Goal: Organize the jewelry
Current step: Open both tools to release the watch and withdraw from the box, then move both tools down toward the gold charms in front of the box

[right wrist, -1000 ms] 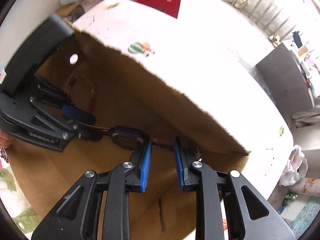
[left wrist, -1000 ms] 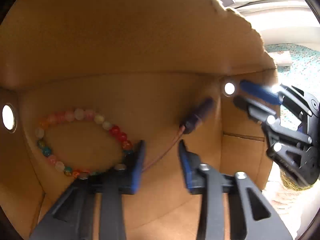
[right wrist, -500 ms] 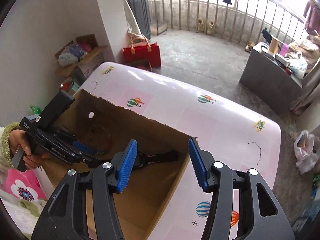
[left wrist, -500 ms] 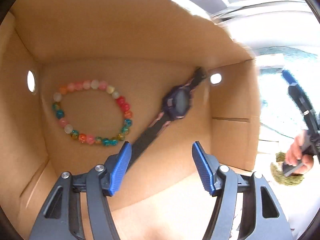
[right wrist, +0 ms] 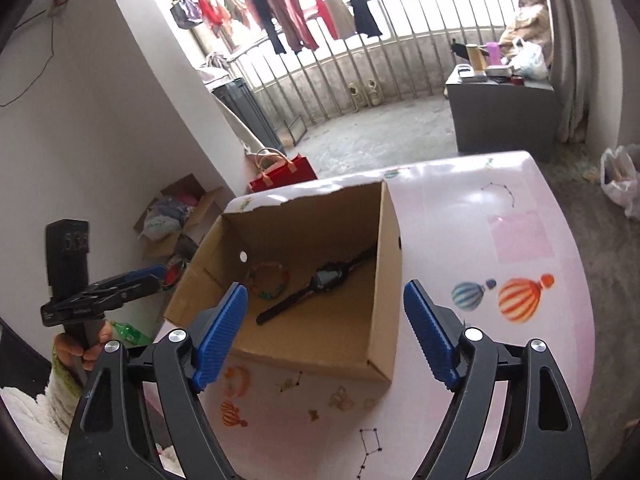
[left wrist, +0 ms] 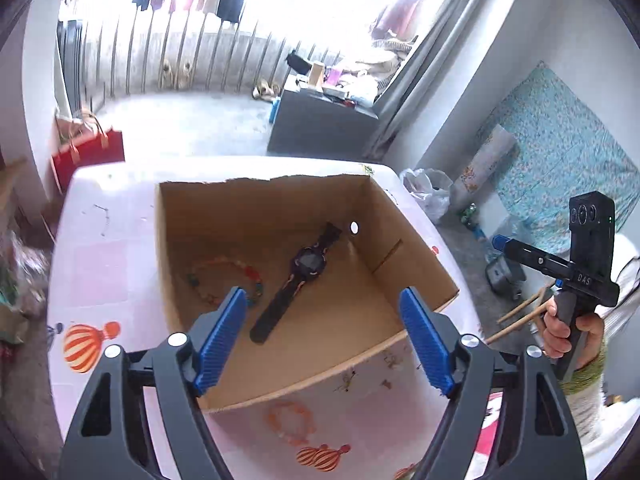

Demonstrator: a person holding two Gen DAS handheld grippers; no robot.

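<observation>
A big table (left wrist: 120, 272) with a pink cloth and balloon pictures fills the room's middle. On it sits a brown cardboard box (left wrist: 412, 264), open at the top, with a torn back edge. Inside the box lie 2 things on the floor of it: a dark watch (left wrist: 308, 266) stretched out flat, and a ring of colored beads (left wrist: 256, 280) just beside it on the left. Another orange bead ring (left wrist: 290, 424) lies on the cloth outside, near the front of the box. The left gripper (left wrist: 322, 338) hangs above the box front, its jaws opening wide with nothing between them. The right gripper (right wrist: 326, 334) is opening too, and it is empty.
</observation>
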